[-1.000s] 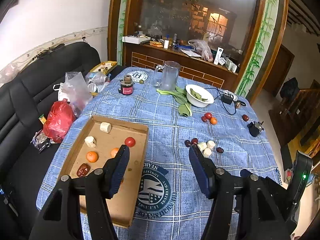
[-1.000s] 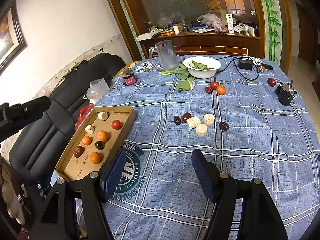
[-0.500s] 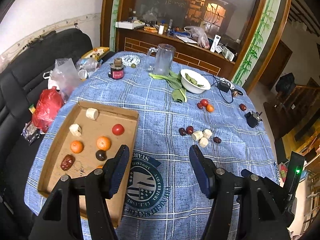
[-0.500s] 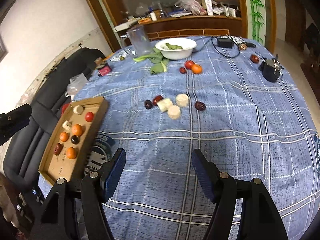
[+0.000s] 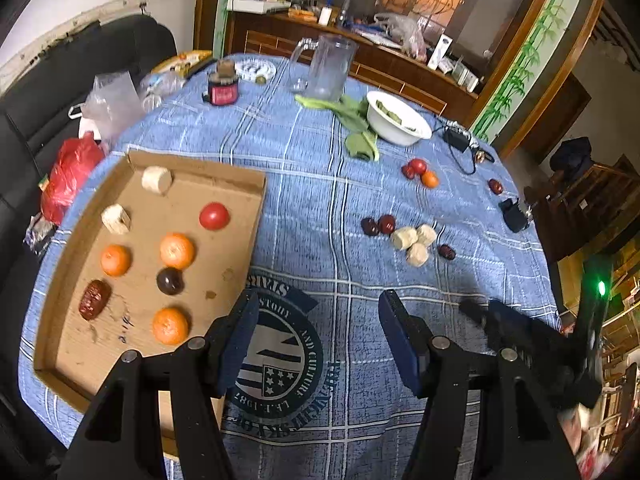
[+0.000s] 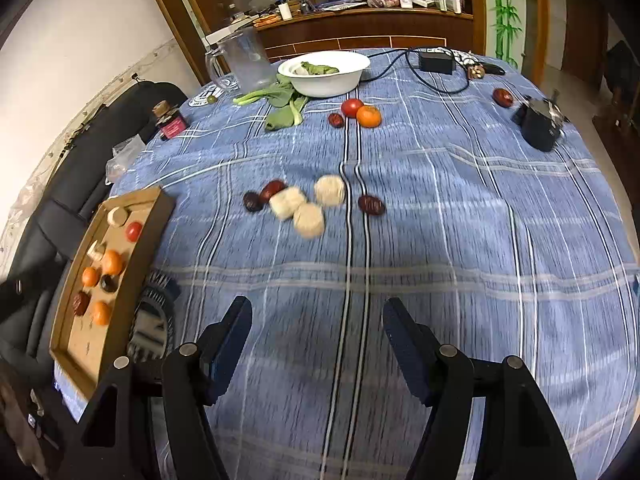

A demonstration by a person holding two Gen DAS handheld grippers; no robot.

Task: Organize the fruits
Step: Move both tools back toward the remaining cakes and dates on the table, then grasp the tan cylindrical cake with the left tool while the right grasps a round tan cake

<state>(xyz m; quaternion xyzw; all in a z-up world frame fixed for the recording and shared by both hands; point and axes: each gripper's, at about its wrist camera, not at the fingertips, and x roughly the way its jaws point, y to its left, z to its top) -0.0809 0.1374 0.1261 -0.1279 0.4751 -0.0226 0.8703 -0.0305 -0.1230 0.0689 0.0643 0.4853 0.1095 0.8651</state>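
Observation:
A shallow cardboard tray [image 5: 240, 216] lies at the left of the blue checked tablecloth and holds oranges [image 5: 177, 250], a tomato [image 5: 214, 216], a dark plum [image 5: 170, 281], a red date [image 5: 94, 299] and pale cut pieces [image 5: 157, 179]. It also shows in the right wrist view [image 6: 156, 216]. Mid-table lie three pale pieces [image 6: 308, 220] with dark dates [image 6: 371, 205]. Farther back sit a tomato [image 6: 352, 107] and an orange [image 6: 368, 116]. My left gripper [image 5: 316, 336] is open and empty beside the tray's right edge. My right gripper [image 6: 318, 344] is open and empty above the cloth.
A white bowl [image 6: 324, 74] with greens, a clear pitcher [image 6: 248, 60], loose leafy greens [image 6: 284, 108], a small red jar [image 5: 222, 88], a black cup [image 6: 538, 124] and a charger with cable [image 6: 436, 62] stand at the back. A black sofa [image 5: 24, 128] with bags lies left.
Both grippers have shifted: the left view now sits closer over the tray's right edge, and the right view has swung right, centring on the mid-table fruit. Both stay open.

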